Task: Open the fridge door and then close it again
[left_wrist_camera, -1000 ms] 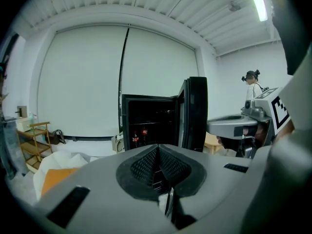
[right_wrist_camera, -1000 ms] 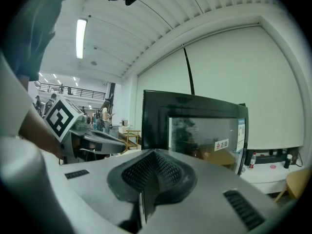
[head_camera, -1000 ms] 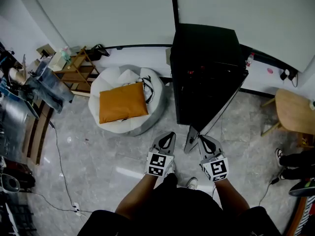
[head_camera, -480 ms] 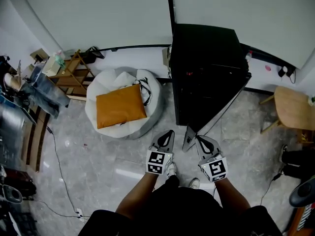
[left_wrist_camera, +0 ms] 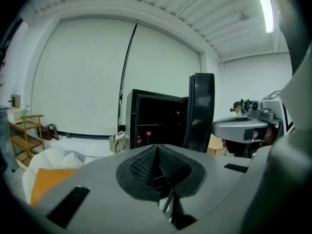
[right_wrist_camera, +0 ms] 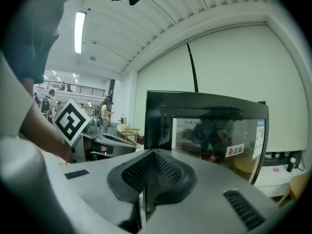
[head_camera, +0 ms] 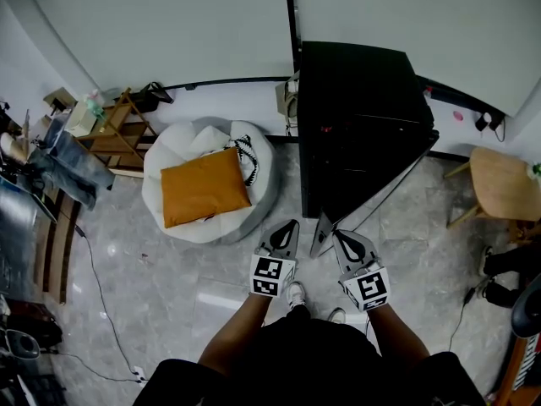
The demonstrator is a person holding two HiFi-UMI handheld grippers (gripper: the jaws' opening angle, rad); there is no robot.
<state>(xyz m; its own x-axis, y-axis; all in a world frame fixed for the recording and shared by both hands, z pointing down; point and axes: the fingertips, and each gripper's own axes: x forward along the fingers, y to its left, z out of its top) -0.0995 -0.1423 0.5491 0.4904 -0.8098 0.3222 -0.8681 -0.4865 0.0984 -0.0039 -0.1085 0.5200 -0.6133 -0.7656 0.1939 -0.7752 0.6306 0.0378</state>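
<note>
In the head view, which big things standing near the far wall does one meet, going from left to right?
wooden shelf → white beanbag → black fridge → round wooden table

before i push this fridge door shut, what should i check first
1. Fridge door stands open, swung out toward the person: ok.
2. Left gripper jaws together, nothing between them: ok.
3. Right gripper jaws together, empty: ok.
4. A gripper resting on the door, ready to push: not ok, neither touches it yet.
5. Red items inside the fridge sit clear of the closing door: cannot tell.
</note>
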